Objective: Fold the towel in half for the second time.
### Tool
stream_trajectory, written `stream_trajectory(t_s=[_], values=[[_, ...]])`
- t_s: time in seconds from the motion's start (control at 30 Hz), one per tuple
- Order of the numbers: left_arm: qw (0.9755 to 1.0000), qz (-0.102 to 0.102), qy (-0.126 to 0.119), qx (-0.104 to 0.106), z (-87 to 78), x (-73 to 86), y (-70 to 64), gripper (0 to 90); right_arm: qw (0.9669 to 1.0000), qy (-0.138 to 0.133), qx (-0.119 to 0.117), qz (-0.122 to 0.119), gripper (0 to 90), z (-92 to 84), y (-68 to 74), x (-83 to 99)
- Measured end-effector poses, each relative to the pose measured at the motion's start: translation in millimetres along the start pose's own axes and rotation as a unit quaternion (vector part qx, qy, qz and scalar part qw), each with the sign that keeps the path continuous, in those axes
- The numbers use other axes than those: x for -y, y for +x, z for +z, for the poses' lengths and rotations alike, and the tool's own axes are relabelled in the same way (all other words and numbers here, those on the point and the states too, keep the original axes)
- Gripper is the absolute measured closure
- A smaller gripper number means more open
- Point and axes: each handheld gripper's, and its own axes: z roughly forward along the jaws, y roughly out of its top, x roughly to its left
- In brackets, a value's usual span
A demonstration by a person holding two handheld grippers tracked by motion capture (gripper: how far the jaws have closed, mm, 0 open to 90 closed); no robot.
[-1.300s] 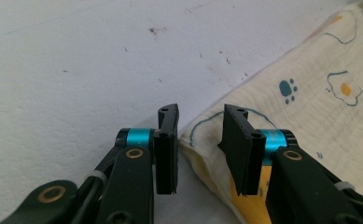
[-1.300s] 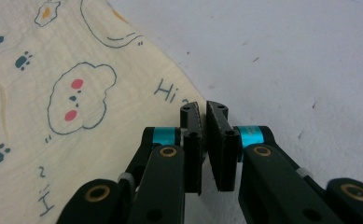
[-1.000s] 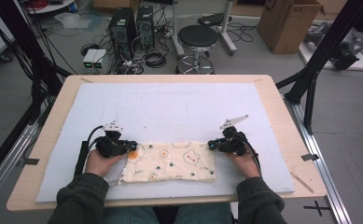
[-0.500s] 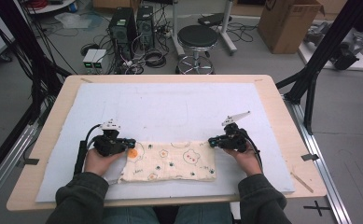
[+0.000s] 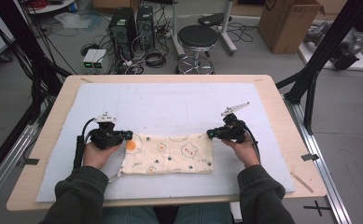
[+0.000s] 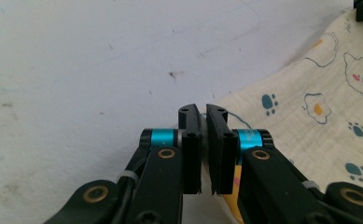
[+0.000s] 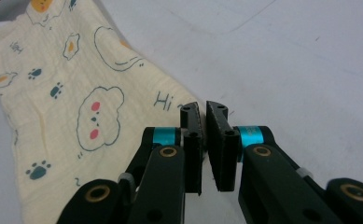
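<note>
A cream cloth (image 5: 170,156) printed with bears, eggs and paw marks lies flat on the white mat (image 5: 179,102), near the table's front edge. My left gripper (image 5: 130,135) is at the cloth's far left corner. In the left gripper view this gripper (image 6: 203,112) is shut, with the cloth (image 6: 310,107) edge caught at its tips. My right gripper (image 5: 209,134) is at the far right corner. Its jaws (image 7: 203,109) are shut on the cloth (image 7: 76,93) corner beside the "Hi" print. The far edge runs between both grippers.
The mat covers most of a wooden table (image 5: 268,93). Beyond the table stand a black stool (image 5: 198,37), computer towers (image 5: 132,23) with cables and a cardboard box (image 5: 289,23). Black frame posts (image 5: 319,56) flank the table.
My right gripper has moved a little away from the person and up, taking the cloth's right corner with it. The left gripper has stayed about where it was.
</note>
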Motion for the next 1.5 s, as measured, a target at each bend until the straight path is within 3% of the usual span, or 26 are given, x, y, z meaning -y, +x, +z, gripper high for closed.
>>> stream_trajectory(t_s=[0.17, 0.27, 0.43, 0.63, 0.8, 1.0, 1.5], values=[[0.9997, 0.01, -0.02, -0.009, -5.6, -11.7, 2.8, 84.5, 0.9999, -0.014, 0.006, 0.0, 85.1, -2.8, -4.0, -14.0], [0.9997, 0.007, -0.019, -0.012, -3.8, -10.3, 5.9, 84.5, 0.9995, -0.031, 0.006, 0.008, 85.1, -3.4, -8.1, -17.9], [0.9998, 0.013, 0.0, -0.017, 7.1, -5.4, 4.5, 84.5, 0.9996, 0.008, 0.006, 0.026, 85.1, 12.1, -15.3, -14.0], [0.9998, 0.013, -0.011, -0.012, 4.3, -5.7, 6.9, 84.4, 0.9996, 0.007, 0.005, 0.028, 85.1, 13.1, -15.0, -14.8], [0.9993, 0.028, -0.023, -0.001, -0.7, -3.4, 3.4, 84.3, 0.9998, -0.014, -0.004, 0.013, 85.1, 5.8, -11.5, -15.3], [0.999, 0.028, -0.032, 0.01, -7.2, 5.6, 2.9, 84.3, 0.9997, -0.019, -0.006, 0.012, 85.1, 2.4, -7.7, -11.3], [0.9969, 0.058, -0.046, 0.027, -23.3, 13.5, -6.9, 84.0, 0.9988, -0.042, -0.022, -0.014, 85.0, -9.8, 3.7, -3.9]])
